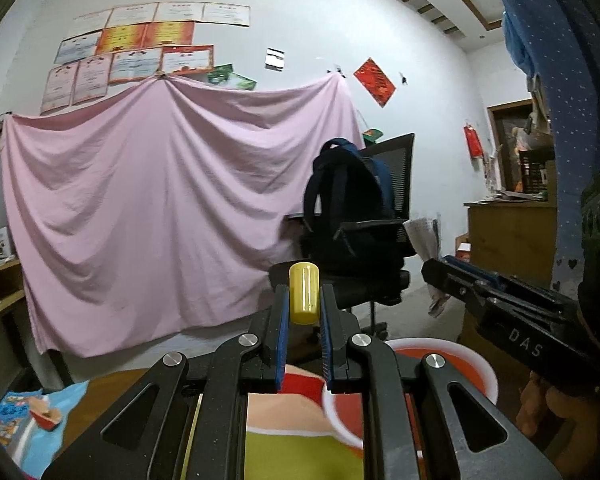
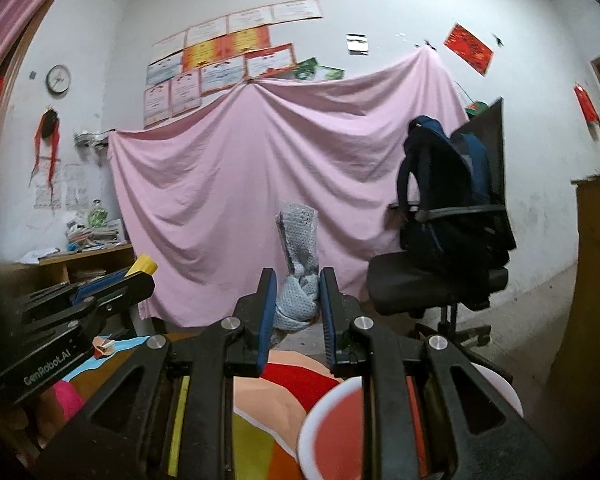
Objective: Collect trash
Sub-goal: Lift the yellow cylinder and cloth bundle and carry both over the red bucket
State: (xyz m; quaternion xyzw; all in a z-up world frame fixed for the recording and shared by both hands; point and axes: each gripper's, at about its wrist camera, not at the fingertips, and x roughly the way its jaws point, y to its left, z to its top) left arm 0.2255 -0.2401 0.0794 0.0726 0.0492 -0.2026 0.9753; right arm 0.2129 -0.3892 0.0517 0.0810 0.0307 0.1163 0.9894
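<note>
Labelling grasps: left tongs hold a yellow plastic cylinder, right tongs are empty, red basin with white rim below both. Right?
Not quite. The right tongs are not empty: the right wrist view shows a crumpled grey mesh cloth clamped between them. The rest stands: the left tongs hold the yellow plastic cylinder, and the red basin with white rim sits below both.

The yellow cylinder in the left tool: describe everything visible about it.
The yellow cylinder is small, smooth and glossy, plastic by its look, with a rounded top end and a bright highlight along its side. It stands upright between the blue pads of the left tool, which is shut on its lower half; the top sticks up above the fingertips. In the right wrist view only its yellow end shows. Nothing else touches it.
</note>
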